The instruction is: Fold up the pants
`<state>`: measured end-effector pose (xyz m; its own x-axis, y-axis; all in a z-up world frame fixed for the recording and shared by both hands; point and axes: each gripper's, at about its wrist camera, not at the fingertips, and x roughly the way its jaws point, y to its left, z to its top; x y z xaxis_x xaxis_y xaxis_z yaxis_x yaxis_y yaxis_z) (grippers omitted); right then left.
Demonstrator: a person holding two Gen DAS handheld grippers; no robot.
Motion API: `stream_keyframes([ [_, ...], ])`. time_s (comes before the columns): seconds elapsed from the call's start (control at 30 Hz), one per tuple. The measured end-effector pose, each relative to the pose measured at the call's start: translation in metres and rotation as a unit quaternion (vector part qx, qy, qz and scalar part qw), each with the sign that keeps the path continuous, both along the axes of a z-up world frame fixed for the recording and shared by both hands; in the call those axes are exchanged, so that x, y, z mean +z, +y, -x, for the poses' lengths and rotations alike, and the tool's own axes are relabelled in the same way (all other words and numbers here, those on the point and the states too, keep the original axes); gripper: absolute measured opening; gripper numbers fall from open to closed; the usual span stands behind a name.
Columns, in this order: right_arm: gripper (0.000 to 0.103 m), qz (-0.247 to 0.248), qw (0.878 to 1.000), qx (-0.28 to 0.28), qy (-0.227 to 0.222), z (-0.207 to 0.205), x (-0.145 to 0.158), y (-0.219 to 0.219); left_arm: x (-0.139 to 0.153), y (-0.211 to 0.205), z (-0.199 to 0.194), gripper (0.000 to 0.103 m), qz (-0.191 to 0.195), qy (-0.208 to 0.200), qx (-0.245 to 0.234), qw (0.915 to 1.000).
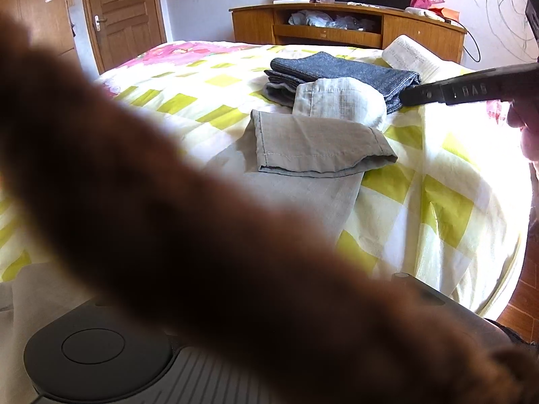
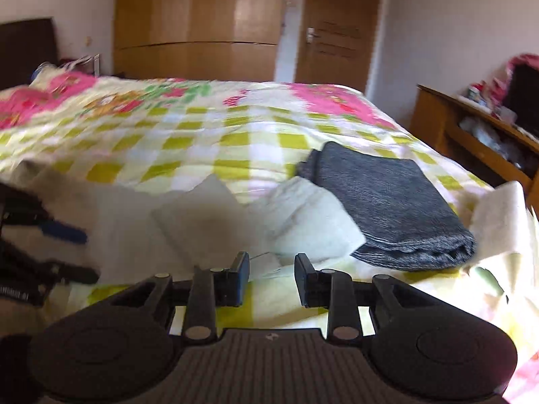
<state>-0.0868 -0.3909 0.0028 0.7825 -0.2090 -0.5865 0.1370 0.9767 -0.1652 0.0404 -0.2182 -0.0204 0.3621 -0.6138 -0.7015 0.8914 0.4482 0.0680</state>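
The bed carries a checked yellow-and-white cover with pink flowers, and most of its far half lies bare, giving wide room toward the wardrobe and the door. The right edge of the bed falls away to a tiled floor just beside the wooden cabinet.

The light grey pants lie on the near half of the bed, one leg doubled back so its hemmed cuff faces up, the other leg's paler end resting against a folded dark grey garment beyond it. A white folded item sits just past that dark pile near the bed's edge.

The right tool hovers over the cover with its jaws apart and nothing between them; the pants lie just ahead and to its left, untouched by the pads. In the left wrist view its dark finger reaches in from the right, its tip in front of the dark pile.

The left tool is hard to read: a blurred brown mass crosses its own camera and hides the fingers, and in the right wrist view it is smeared by motion at the frame's left edge, against the pants. Whether it grips the cloth cannot be told.
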Motion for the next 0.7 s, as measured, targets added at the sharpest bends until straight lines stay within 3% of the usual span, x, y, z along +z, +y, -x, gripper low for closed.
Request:
stream_keyframes([
  [0.17, 0.046, 0.088, 0.993, 0.062, 0.039, -0.006, -0.024, 0.015, 0.003, 0.002, 0.002, 0.051, 0.005, 0.002, -0.001, 1.0000],
  [0.37, 0.046, 0.157, 0.983, 0.091, 0.026, -0.032, -0.035, 0.021, 0.001, -0.001, 0.003, 0.051, 0.005, 0.010, -0.004, 0.9999],
  [0.4, 0.033, 0.165, 0.983, 0.083, 0.017, -0.036, -0.033, 0.021, 0.001, -0.002, 0.002, 0.051, 0.005, 0.011, -0.003, 0.9999],
  [0.47, 0.017, 0.104, 0.993, 0.046, 0.000, -0.043, -0.017, 0.006, 0.001, -0.002, 0.003, 0.051, 0.005, 0.012, -0.002, 0.9999],
  [0.5, 0.017, 0.042, 0.999, 0.019, -0.012, -0.044, -0.006, -0.008, 0.001, -0.002, 0.003, 0.051, 0.005, 0.012, -0.003, 0.9999],
  [0.57, 0.017, -0.067, 0.996, -0.047, -0.038, -0.043, 0.010, -0.039, 0.001, -0.002, 0.004, 0.051, 0.003, 0.010, -0.003, 0.9999],
  [0.63, 0.017, -0.172, 0.974, -0.135, -0.060, -0.036, 0.012, -0.076, 0.001, -0.001, 0.004, 0.051, 0.002, 0.010, -0.003, 0.9999],
  [0.7, 0.020, -0.265, 0.942, -0.192, -0.075, -0.027, 0.001, -0.104, 0.001, 0.000, 0.003, 0.051, 0.004, 0.012, -0.003, 0.9999],
])
